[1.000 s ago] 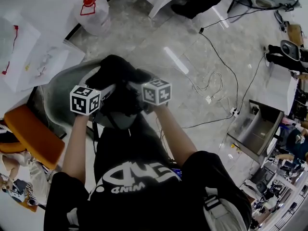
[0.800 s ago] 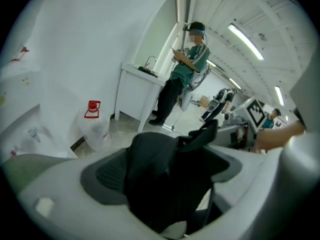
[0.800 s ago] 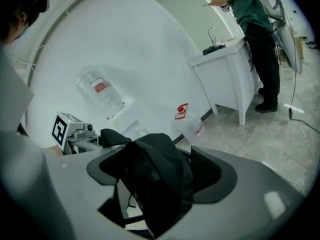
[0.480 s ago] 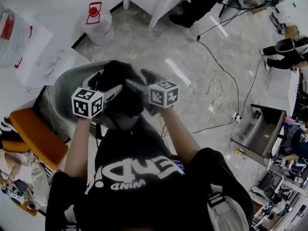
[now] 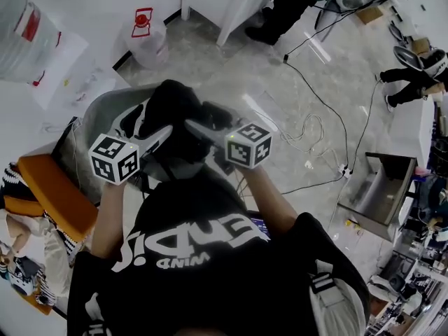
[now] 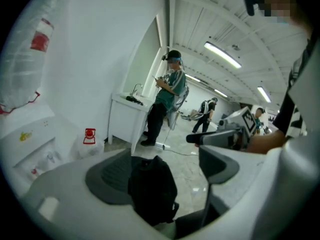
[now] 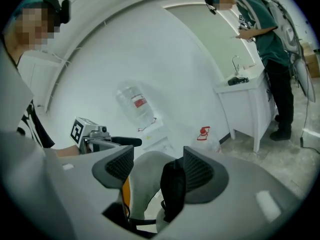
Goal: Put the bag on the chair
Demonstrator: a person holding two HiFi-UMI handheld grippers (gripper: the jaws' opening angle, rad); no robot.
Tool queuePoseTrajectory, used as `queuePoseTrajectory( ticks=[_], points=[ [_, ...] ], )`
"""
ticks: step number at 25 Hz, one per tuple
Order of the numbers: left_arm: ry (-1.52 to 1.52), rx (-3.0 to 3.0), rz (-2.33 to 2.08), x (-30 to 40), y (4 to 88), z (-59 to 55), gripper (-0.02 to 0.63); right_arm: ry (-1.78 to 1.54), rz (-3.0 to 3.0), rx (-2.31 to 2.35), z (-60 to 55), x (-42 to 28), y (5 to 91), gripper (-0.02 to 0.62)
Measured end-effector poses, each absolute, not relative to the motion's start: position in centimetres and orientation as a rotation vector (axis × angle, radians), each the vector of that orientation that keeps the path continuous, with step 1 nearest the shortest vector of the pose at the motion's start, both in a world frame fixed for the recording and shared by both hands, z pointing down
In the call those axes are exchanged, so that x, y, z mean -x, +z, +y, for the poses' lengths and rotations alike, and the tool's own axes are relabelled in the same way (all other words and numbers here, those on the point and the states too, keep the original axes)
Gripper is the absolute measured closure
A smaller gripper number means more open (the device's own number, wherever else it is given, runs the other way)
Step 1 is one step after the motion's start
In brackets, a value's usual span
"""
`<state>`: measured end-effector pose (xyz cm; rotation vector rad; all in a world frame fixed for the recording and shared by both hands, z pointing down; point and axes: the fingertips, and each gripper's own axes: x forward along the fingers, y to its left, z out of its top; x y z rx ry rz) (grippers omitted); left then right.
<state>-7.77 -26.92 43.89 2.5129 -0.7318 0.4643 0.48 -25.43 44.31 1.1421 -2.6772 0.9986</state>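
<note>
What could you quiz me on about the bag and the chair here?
1. True or false: the black bag lies on the floor.
2. Which colour is the chair under the bag? A grey, B red, C blue.
3. Fill the gap: the big bottle has a ___ cap.

Key: 1 false, it is on the chair. 2 A. 3 red.

Matt blk cloth bag, smooth plastic chair, glossy floor
</note>
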Motion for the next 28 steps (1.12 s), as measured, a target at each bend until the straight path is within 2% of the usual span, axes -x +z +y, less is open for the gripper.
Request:
queuePoseTrajectory(
  ticks=[2, 4, 7, 8, 14, 16, 22, 28],
  points=[
    [0.442, -2.539, -0.734, 8.4, 42.7, -25.6, 0.221, 0.932, -2.705, -1.136, -24.0, -0.3, 42.9, 0.321],
    [0.402, -2.552, -0.753, 9.1, 41.7, -24.6, 0.336, 0.866, -2.715, -1.151, -22.9, -0.3, 41.9, 0.35],
    [0.351, -2.559, -0.78, 9.8, 40.9, -23.2, 0.44, 0.839, -2.74, -1.16, -21.4, -0.3, 41.2, 0.409],
    [0.347, -2.565, -0.79, 9.9, 40.9, -22.8, 0.459, 0.852, -2.751, -1.155, -20.9, -0.3, 41.2, 0.45],
    [0.317, -2.624, -0.874, 10.1, 40.4, -21.7, 0.577, 0.834, -2.76, -1.222, -19.8, -0.7, 41.1, 0.563],
    [0.305, -2.641, -0.906, 10.2, 40.2, -21.6, 0.597, 0.811, -2.765, -1.267, -19.9, -1.1, 40.9, 0.594],
    [0.293, -2.665, -0.967, 10.1, 40.9, -21.7, 0.603, 0.701, -2.727, -1.349, -20.3, -1.6, 41.6, 0.594],
    [0.279, -2.619, -1.04, 10.8, 42.5, -22.5, 0.603, 0.728, -2.699, -1.382, -21.0, -1.8, 42.9, 0.595]
  ],
)
